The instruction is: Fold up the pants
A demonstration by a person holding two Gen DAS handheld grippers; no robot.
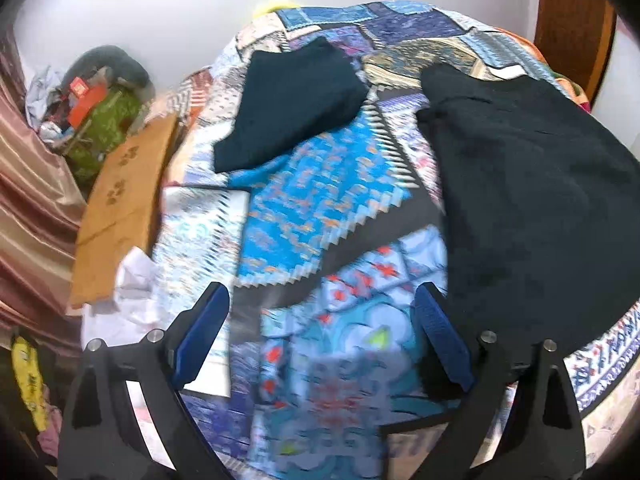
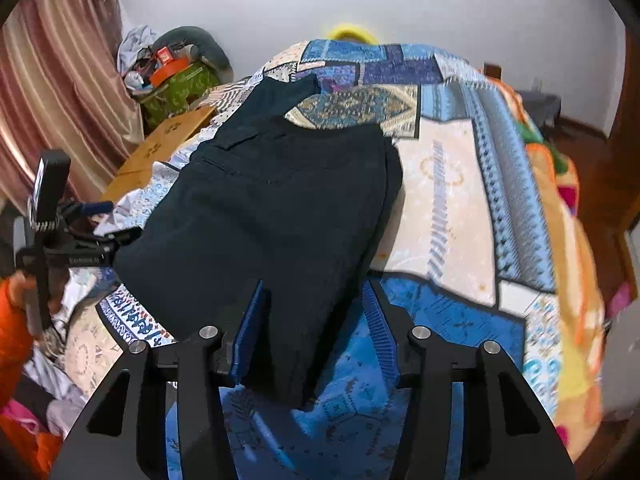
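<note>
Dark navy pants [image 2: 272, 208] lie folded on a patchwork bedspread [image 2: 448, 184]; in the left wrist view they fill the right side [image 1: 536, 208]. A second dark folded garment [image 1: 292, 108] lies farther back on the bed. My right gripper [image 2: 316, 304] is open, its blue pads [image 2: 250, 332] on either side of the pants' near corner, which lies between them. My left gripper [image 1: 324, 308] is open and empty above the bedspread [image 1: 304, 216], just left of the pants' edge. The left gripper also shows at the left edge of the right wrist view [image 2: 92, 220].
A cardboard box [image 1: 120, 208] stands beside the bed's left edge. A heap of clutter with a green bag [image 1: 108, 124] sits by the wall, next to a pink curtain [image 1: 28, 184]. An orange blanket [image 2: 568, 216] drapes the bed's right side.
</note>
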